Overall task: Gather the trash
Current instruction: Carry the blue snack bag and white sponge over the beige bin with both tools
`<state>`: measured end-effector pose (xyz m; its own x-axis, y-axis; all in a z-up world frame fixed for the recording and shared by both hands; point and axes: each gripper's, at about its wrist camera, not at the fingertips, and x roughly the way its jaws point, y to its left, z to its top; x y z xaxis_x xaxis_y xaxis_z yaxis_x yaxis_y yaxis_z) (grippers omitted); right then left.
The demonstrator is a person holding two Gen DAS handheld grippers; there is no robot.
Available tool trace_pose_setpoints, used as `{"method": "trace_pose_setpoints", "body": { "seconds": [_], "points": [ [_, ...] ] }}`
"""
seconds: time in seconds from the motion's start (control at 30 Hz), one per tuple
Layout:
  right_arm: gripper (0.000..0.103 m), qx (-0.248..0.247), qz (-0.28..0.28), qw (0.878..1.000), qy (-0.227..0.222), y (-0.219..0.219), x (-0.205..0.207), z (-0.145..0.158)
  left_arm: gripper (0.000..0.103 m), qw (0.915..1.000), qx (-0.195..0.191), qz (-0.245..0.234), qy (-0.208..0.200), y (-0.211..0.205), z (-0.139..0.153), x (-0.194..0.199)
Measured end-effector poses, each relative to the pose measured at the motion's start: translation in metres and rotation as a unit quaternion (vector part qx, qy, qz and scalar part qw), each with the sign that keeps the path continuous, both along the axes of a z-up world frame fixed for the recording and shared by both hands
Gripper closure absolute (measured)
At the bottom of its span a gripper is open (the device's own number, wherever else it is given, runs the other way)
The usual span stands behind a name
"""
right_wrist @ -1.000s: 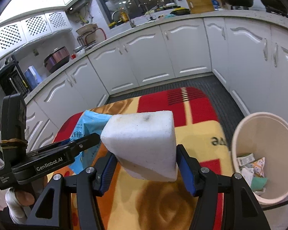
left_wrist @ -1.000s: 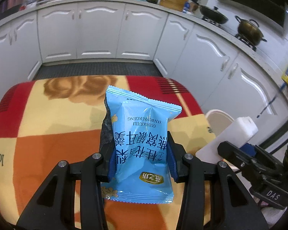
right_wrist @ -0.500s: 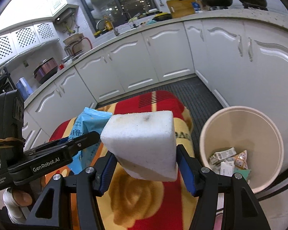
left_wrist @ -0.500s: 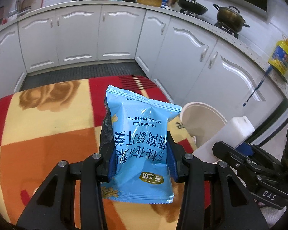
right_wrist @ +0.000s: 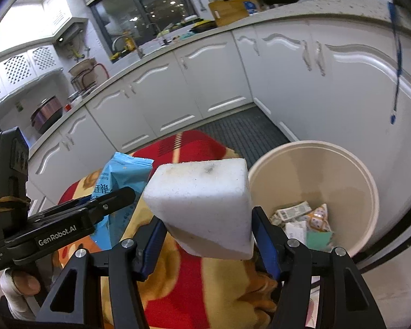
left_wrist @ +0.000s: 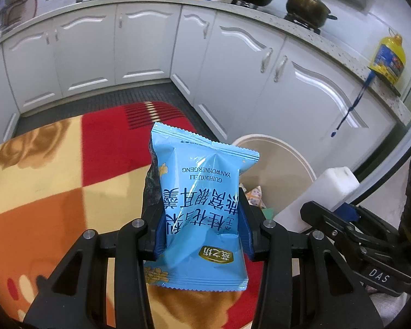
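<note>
My left gripper (left_wrist: 201, 229) is shut on a blue snack packet (left_wrist: 202, 205) and holds it upright above the right edge of the blanket-covered table (left_wrist: 68, 181). My right gripper (right_wrist: 208, 235) is shut on a white foam block (right_wrist: 202, 205), which also shows in the left wrist view (left_wrist: 320, 194). A cream trash bin (right_wrist: 364, 192) stands on the floor just right of the table, with several wrappers inside (right_wrist: 301, 219). Both held items are close to the bin's near rim. The packet also shows in the right wrist view (right_wrist: 117, 186).
White kitchen cabinets (left_wrist: 233, 63) curve around behind the table and bin. A dark floor mat (left_wrist: 109, 101) lies between them. Pots (left_wrist: 305, 5) and a yellow oil bottle (left_wrist: 389, 57) stand on the counter. A blue cord (right_wrist: 396, 63) hangs over the cabinet front.
Both grippers have swung to the right with their loads. The bin has come much closer and more fully into both views.
</note>
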<state>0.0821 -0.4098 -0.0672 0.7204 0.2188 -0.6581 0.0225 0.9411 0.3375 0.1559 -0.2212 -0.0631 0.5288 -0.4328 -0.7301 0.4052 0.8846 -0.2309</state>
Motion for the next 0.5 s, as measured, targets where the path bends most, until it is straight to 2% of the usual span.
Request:
{"method": "trace_pose_setpoints", "body": {
  "seconds": [0.5],
  "points": [
    [0.043, 0.006, -0.069, 0.997, 0.045, -0.067, 0.004, -0.036, 0.062, 0.9980, -0.001, -0.056, 0.030, -0.077, -0.021, 0.027]
  ]
}}
